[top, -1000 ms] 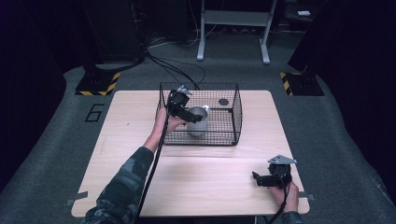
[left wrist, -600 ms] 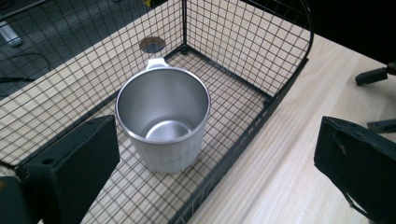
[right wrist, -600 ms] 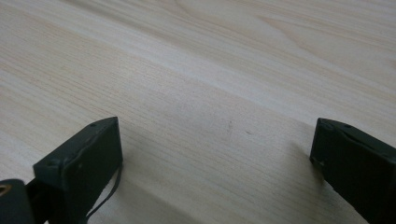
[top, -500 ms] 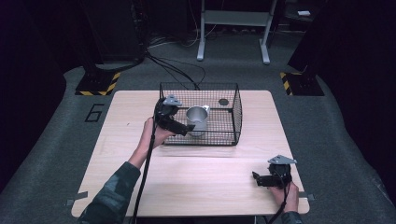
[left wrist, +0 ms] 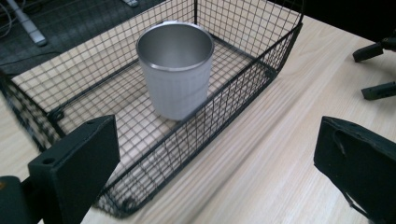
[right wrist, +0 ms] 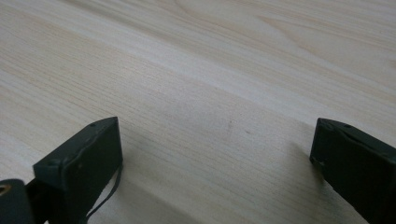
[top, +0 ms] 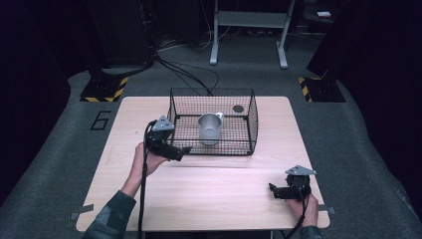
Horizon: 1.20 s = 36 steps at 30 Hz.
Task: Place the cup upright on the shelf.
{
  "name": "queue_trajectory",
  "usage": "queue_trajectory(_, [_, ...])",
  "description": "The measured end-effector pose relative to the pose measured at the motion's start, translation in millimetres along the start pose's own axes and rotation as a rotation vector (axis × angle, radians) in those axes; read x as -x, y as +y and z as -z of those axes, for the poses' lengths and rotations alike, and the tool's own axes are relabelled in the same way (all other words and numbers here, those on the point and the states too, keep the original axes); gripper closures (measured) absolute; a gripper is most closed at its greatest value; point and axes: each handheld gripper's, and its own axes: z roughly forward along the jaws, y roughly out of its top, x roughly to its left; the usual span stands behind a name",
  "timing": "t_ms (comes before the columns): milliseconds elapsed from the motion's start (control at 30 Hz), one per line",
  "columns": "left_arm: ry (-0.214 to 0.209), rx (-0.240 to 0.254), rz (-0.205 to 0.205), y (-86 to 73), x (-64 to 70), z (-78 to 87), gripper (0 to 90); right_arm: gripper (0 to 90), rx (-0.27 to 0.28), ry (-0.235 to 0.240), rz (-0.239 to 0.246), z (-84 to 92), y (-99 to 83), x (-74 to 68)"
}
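The left tool (top: 171, 148) has drawn back from the wire basket (top: 253, 119), jaws spread and empty, leaving the steel cup (top: 210, 128) upright inside, probably placed, while the right tool (top: 278, 191) rests spread on the tabletop (top: 224, 199).

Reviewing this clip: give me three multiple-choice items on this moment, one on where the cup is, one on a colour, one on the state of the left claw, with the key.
1. Where does the metal cup stand?
A. inside the wire basket
B. on the table beside the basket
C. between the left claw's jaws

2. What colour is the basket?
A. white
B. black
C. red

3. How is the left claw?
A. shut on the cup
B. shut on the basket's rim
C. open, holding nothing

Key: 1 A, the cup sits upright on the basket's floor; 2 B, its wire mesh is black; 3 C, in the left gripper view its jaws stand wide apart, outside the basket.
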Motion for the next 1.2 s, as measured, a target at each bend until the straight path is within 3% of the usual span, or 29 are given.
queue_trajectory(133, [0.031,0.003,0.017,-24.9,-0.1,14.8,0.4,1.9,0.000,0.000,0.000,0.0,0.0,0.0])
queue_trajectory(200, [0.030,-0.002,0.023,-29.1,-0.5,17.2,0.3,1.9,0.000,0.000,0.000,0.0,0.0,0.0])
queue_trajectory(233, [0.047,-0.007,0.033,-43.1,-1.8,22.3,0.3,1.9,0.000,0.000,-0.001,0.1,0.0,-0.1])
queue_trajectory(300, [0.060,-0.009,0.040,-49.6,-2.2,24.0,0.3,1.9,0.000,-0.001,-0.001,0.0,0.0,-0.1])
queue_trajectory(367, [0.085,-0.015,0.069,-70.0,-3.9,29.2,0.2,1.9,0.001,-0.001,-0.001,0.0,0.0,-0.1])
queue_trajectory(400, [0.085,-0.015,0.069,-70.0,-3.9,29.2,0.2,1.9,0.001,-0.001,-0.001,0.0,0.0,-0.1])
queue_trajectory(467, [0.111,-0.013,0.112,-92.0,-6.4,33.2,0.2,1.8,0.006,-0.001,-0.003,-0.1,-0.1,-0.2])
queue_trajectory(533, [0.119,-0.020,0.132,-101.3,-8.4,33.7,0.2,1.8,0.006,-0.001,-0.003,-0.1,-0.1,-0.2])
queue_trajectory(600, [0.140,-0.033,0.190,-123.2,-12.2,34.0,0.2,1.8,0.006,-0.001,-0.004,-0.1,-0.1,-0.2])
queue_trajectory(633, [0.140,-0.033,0.190,-123.2,-12.2,34.0,0.2,1.8,0.006,-0.001,-0.004,-0.1,-0.1,-0.2])
queue_trajectory(667, [0.158,-0.051,0.219,-139.3,-15.2,33.0,0.2,1.8,0.006,-0.001,-0.004,-0.1,-0.1,-0.2])
queue_trajectory(733, [0.171,-0.066,0.230,-147.2,-16.8,32.3,0.2,1.8,0.006,-0.001,-0.001,-0.1,-0.1,-0.1])
queue_trajectory(800, [0.201,-0.106,0.278,-171.8,-22.3,28.0,0.2,1.8,0.006,-0.003,-0.003,-0.4,0.0,-0.3])
queue_trajectory(867, [0.219,-0.127,0.290,-182.5,-23.7,25.9,0.2,1.8,-0.001,0.000,0.000,0.0,0.1,-0.1])
queue_trajectory(933, [0.231,-0.141,0.301,-191.3,-25.1,22.9,0.1,1.8,0.001,-0.001,-0.002,-0.3,0.1,-0.2])
queue_trajectory(967, [0.245,-0.121,0.296,-194.0,-24.6,22.6,0.0,1.7,0.001,-0.001,0.001,-0.3,0.2,0.1])
queue_trajectory(1100, [0.263,-0.121,0.286,-195.9,-24.7,23.5,0.1,1.7,0.002,-0.001,0.003,-0.4,0.3,0.3])
queue_trajectory(1200, [0.297,-0.162,0.222,-195.2,-23.0,21.1,0.1,1.0,0.000,-0.002,0.001,-0.7,0.6,0.2])
